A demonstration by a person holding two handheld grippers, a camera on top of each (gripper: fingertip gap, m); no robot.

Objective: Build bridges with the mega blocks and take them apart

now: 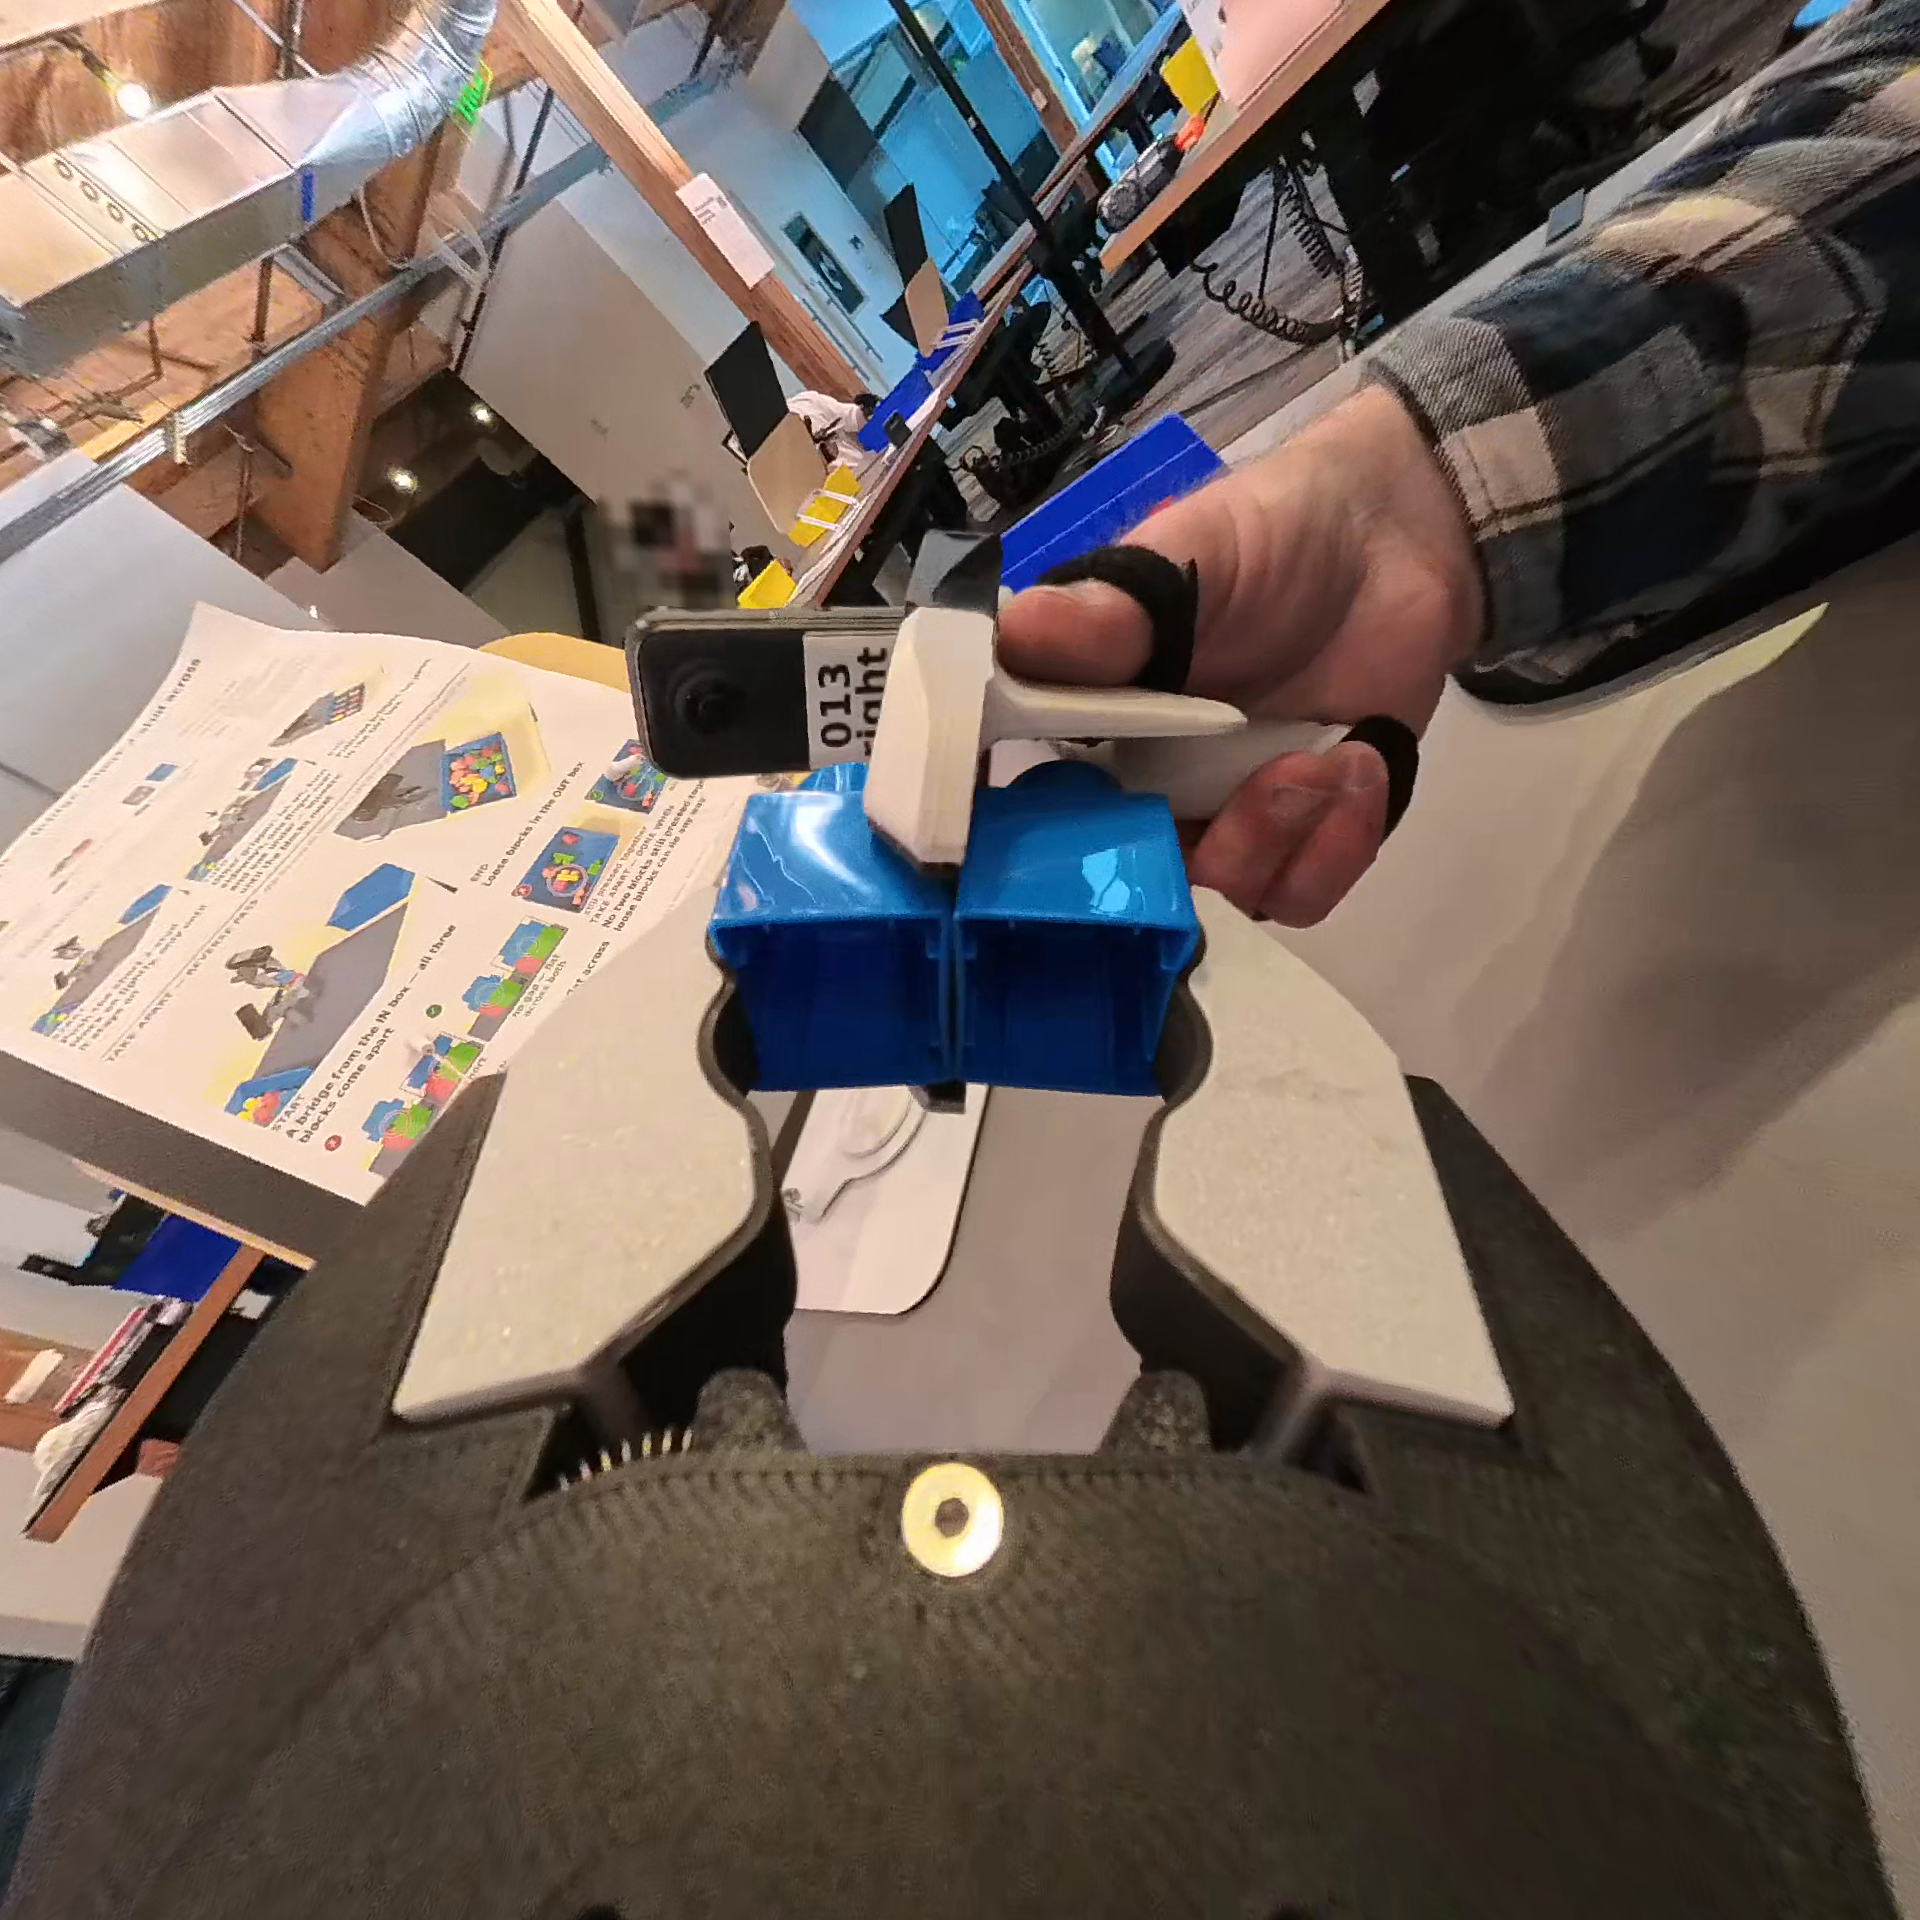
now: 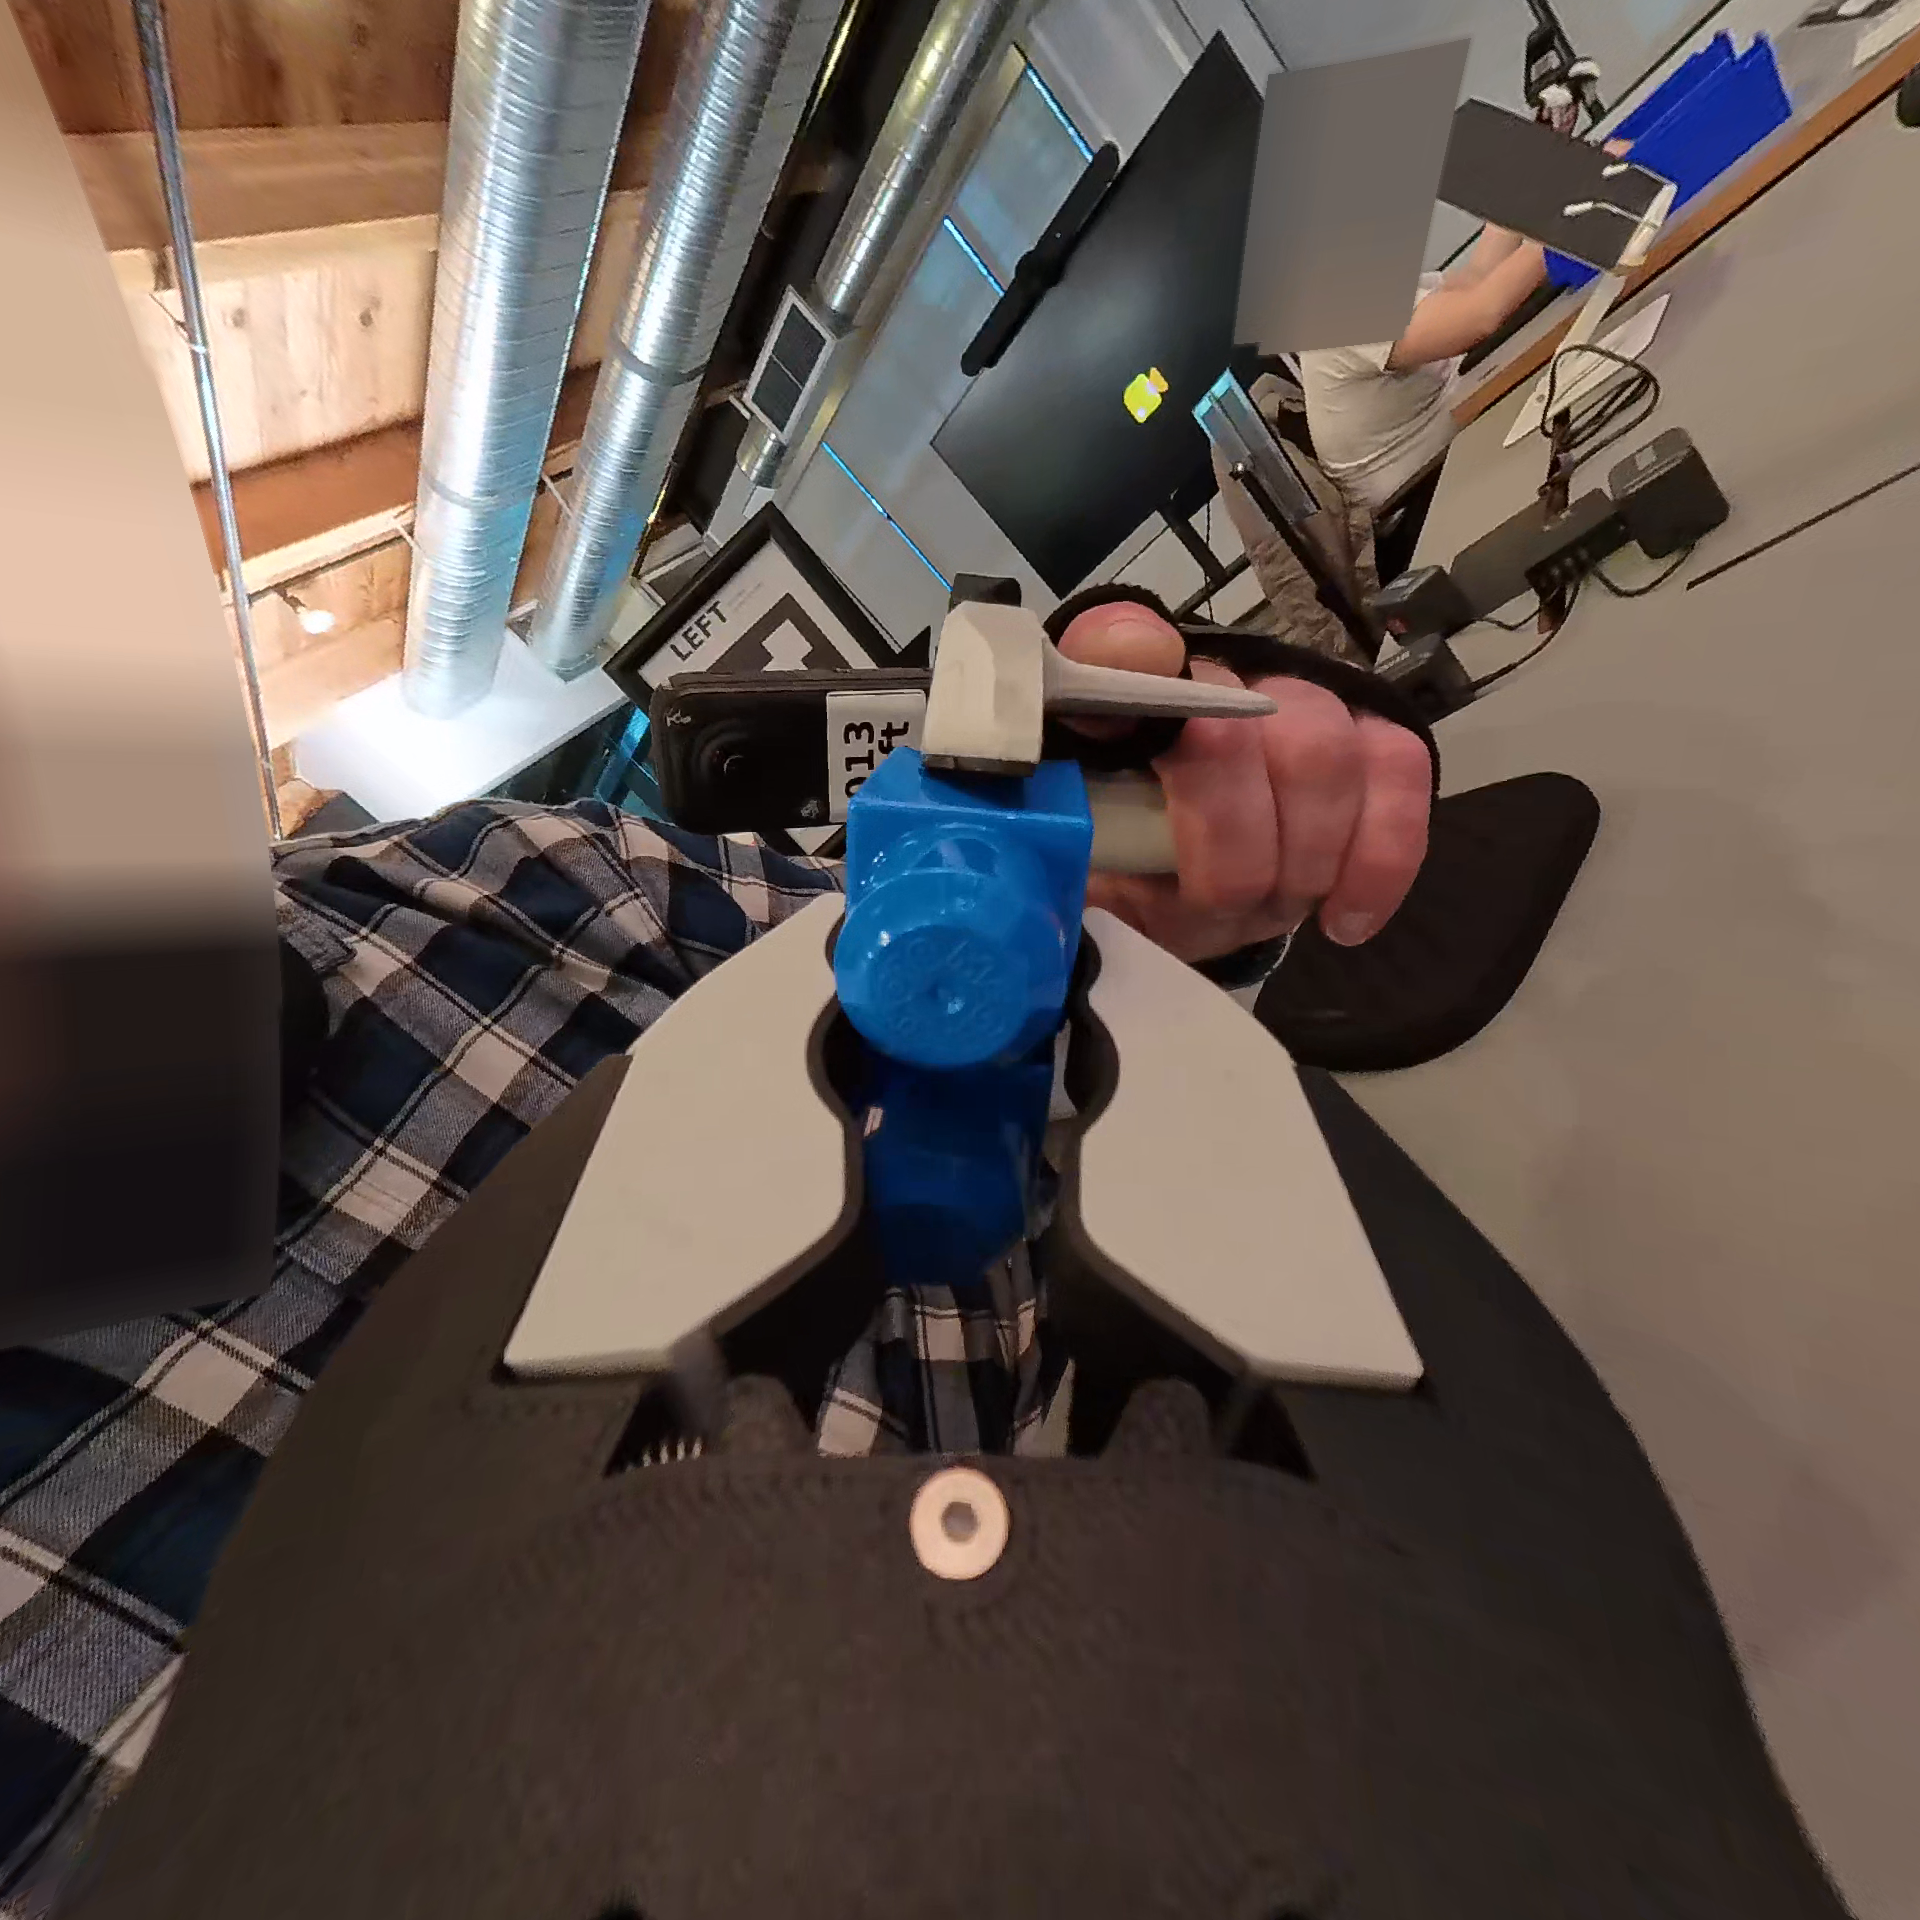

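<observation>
Here, one blue two-stud block (image 1: 956,935), two claws (image 1: 956,1029) (image 2: 961,1023) clamped on it.

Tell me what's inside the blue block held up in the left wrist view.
The blue block shows two hollow chambers side by side, open toward the camera, split by a middle wall. Both look empty. Their far ends are shadowed.

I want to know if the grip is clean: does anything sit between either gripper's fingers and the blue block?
Nothing visible does. The left gripper spans the blue block lengthwise; the right gripper grips it across its middle.
</observation>
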